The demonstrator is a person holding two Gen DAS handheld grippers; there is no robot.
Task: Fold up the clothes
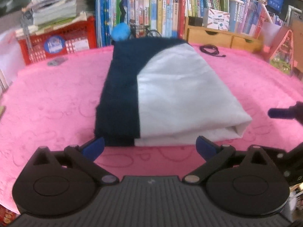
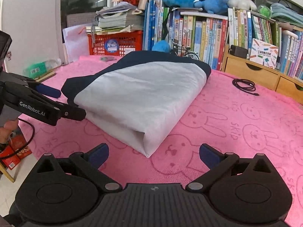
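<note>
Nearest your lens sat the right gripper (image 2: 153,154), released, its blue pads spread wide over bare pink towel with nothing between them. Your left gripper (image 1: 149,147) was released too, hovering just short of the near edge of the folded garment (image 1: 161,94). That navy-and-white bundle lay in the middle of the worktop (image 1: 47,104), looking already doubled over, its open corner toward the right gripper. As I judged it, the fold was done or nearly so; if one more fold was wanted, you needed to take both near corners evenly, pinch through every layer, and lift together so the stack did not skew. Behind, a red crate (image 2: 121,41) carried a pile of papers on top; its contents were unclear. The wooden drawers (image 2: 251,71) were shut.
</note>
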